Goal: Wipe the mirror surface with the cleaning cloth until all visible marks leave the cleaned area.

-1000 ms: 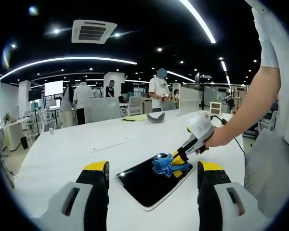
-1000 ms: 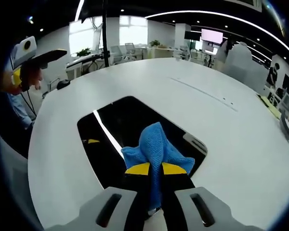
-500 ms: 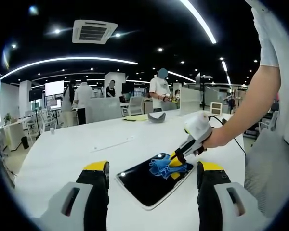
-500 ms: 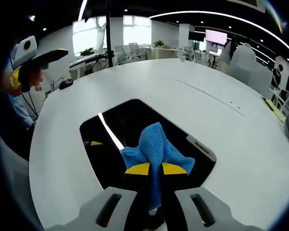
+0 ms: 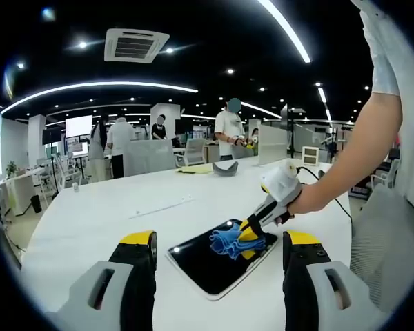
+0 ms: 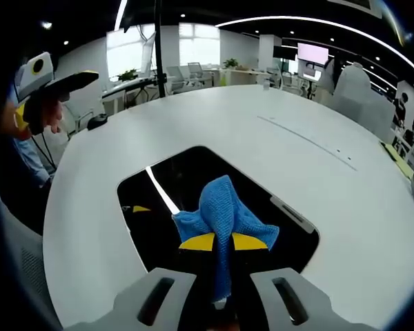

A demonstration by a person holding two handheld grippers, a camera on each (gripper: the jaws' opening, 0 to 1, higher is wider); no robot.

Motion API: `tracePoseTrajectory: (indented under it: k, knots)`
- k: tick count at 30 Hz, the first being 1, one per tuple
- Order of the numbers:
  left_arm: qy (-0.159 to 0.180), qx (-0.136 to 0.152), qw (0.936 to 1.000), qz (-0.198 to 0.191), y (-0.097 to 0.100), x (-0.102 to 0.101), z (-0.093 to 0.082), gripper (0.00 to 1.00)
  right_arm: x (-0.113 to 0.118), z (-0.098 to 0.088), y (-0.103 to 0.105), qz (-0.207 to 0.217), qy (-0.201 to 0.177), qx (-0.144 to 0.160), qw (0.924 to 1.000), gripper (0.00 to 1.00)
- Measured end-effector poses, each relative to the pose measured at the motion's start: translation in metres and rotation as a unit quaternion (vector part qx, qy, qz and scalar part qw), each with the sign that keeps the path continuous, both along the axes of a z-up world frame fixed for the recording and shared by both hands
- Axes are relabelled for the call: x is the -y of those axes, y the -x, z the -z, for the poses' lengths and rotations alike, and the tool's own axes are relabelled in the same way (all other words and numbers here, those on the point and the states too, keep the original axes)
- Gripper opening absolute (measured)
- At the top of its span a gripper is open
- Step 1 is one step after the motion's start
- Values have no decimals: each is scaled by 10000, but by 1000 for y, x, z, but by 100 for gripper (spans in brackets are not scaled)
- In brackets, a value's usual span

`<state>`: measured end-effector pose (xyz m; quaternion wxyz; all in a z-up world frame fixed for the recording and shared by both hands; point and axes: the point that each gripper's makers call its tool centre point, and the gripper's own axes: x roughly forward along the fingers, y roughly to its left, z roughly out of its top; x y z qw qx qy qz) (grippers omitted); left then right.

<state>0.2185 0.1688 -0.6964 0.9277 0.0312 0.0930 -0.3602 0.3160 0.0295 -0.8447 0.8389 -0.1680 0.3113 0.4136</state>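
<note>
Mirror (image 5: 221, 258) lies flat on the white worktop (image 5: 90, 221), just below the centre of the left gripper view: one dark rounded-corner rectangle with a pale edge. In the right gripper view the mirror (image 6: 193, 179) fills the centre of the frame and reflects a bright ceiling strip as a diagonal white line. No brand, label or readable writing can be made out on it or on either tool.

One blue cleaning cloth (image 6: 224, 207) is bunched on the glass, with the right gripper (image 6: 215, 241) and its yellow-tipped fingers clamped together on it. In the left gripper view the same cloth (image 5: 229, 241) sits toward the mirror's right end, held by the right gripper (image 5: 252, 231) in a hand (image 5: 305, 198) coming in from the right of the frame.

The left gripper (image 5: 221, 241) hovers above the worktop; its two yellow-tipped fingers (image 5: 138, 240) stand wide apart at the bottom of the frame, holding nothing.

Four people stand among desks in the background at mid-frame, beyond the worktop.
</note>
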Motion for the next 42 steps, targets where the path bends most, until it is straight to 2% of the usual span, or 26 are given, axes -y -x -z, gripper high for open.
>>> tracePoseTrajectory:
  k: [21, 42]
  knots:
    - [2, -1, 10000, 1, 0, -1, 0, 75, -32, -1, 0, -223, -59, -48, 9997, 2]
    - [-13, -15, 10000, 9, 0, -1, 1, 74, -52, 0, 0, -356, -115, -65, 9993, 2]
